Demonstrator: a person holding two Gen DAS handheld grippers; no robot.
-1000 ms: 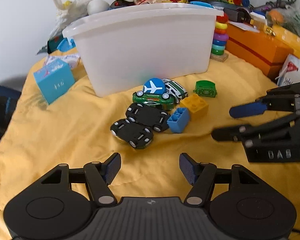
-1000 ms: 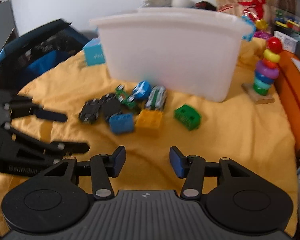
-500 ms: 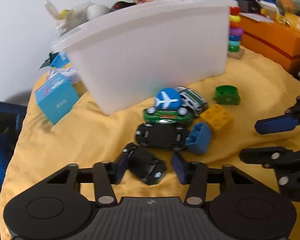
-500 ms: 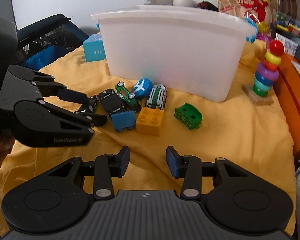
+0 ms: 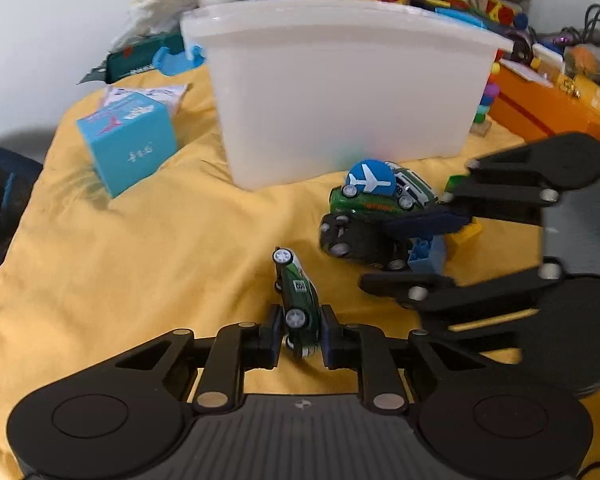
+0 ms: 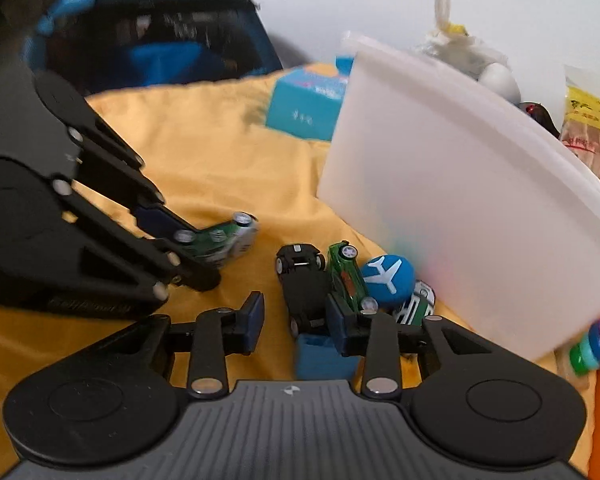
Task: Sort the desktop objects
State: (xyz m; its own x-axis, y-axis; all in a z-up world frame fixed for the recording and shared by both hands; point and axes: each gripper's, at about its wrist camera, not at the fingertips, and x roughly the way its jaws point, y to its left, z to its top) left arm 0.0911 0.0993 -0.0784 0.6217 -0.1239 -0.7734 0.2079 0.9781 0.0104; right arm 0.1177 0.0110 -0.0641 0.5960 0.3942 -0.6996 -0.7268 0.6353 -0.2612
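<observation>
Left tool [image 5: 300, 334] clenched on a green toy car [image 5: 298, 304]; right tool [image 6: 294, 322] spread wide over the toy pile

The left tool grips the car at its rear end, on its side, nose pointing away and apparently clear of the yellow cloth [image 5: 140, 248] covering the table. The right tool's jaws straddle an upturned black car [image 6: 302, 284] lying against a blue brick [image 6: 324, 356], a second green car [image 6: 348, 276] and a blue disc with a white aeroplane symbol [image 6: 388, 276], all beside the white bin [image 5: 340, 92] towards the table's far edge. Risks: the narrow end-grip may let the car pivot and drop; closing the right tool may catch the brick or neighbouring car. Legible: possibly "89" on the held car's door; the turquoise box's [image 5: 130, 140] lettering is unreadable
</observation>
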